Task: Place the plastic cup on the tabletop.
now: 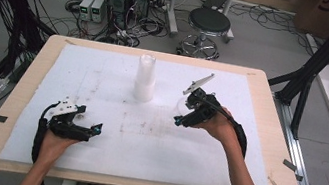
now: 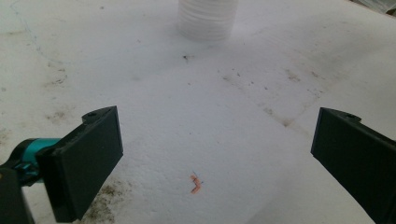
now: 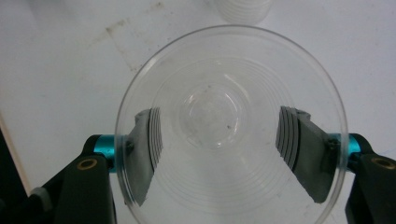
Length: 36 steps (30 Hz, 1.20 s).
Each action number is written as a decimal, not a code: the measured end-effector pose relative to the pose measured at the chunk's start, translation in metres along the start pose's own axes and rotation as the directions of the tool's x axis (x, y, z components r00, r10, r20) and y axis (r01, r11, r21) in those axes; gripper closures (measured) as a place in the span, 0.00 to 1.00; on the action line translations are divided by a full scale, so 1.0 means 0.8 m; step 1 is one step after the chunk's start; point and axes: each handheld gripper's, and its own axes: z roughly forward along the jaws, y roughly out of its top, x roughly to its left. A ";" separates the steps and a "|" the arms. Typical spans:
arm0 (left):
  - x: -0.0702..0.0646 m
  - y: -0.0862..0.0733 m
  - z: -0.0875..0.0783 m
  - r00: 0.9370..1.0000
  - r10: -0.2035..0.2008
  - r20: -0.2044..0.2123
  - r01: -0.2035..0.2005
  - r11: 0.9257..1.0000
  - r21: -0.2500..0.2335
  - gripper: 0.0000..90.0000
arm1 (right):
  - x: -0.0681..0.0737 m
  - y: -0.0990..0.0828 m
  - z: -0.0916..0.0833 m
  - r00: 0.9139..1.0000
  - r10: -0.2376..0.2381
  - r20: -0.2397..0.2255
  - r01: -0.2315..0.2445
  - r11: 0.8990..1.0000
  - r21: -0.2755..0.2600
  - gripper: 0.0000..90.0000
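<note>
Right gripper point(image 3: 231, 144) clamped on a clear cup point(image 3: 231, 126), one jaw pressing each side of the cup's wall, seen through the plastic. Cup's open mouth turned toward the camera in the right gripper view, its ringed base beyond. In the high view, right gripper point(image 1: 179, 119) held above the white pad point(image 1: 92, 151), right of centre, jaws pointing down-left; cup point(image 1: 182, 106) faint at the jaws, lifted off the pad. Stack of cups point(image 1: 145, 78) upright on the pad, up-left of the right gripper and apart from it; stack point(image 2: 206, 18) at the top edge in the left gripper view. Left gripper point(image 1: 95, 129) low over the pad's left half, well apart from the stack; jaws wide apart, nothing between them. Small orange scrap point(image 2: 195, 184) on the pad between the left jaws.
</note>
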 end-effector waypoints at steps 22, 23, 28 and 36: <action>0.001 0.000 0.001 1.000 -0.006 0.004 0.006 1.000 0.012 0.02 | 0.000 0.005 0.066 1.000 -0.023 0.010 0.020 0.983 0.184 0.35; 0.001 0.000 0.001 1.000 -0.004 0.003 0.004 1.000 0.013 0.02 | 0.000 0.004 0.068 1.000 -0.018 0.010 0.016 0.982 0.187 0.35; 0.000 0.000 0.001 1.000 0.001 0.001 -0.001 1.000 0.010 0.02 | 0.000 0.000 0.075 1.000 -0.010 0.000 0.010 0.991 0.133 0.34; -0.001 0.000 0.001 1.000 0.005 0.001 -0.005 1.000 0.016 0.02 | 0.000 0.001 0.078 1.000 -0.018 0.000 0.018 0.992 0.123 0.34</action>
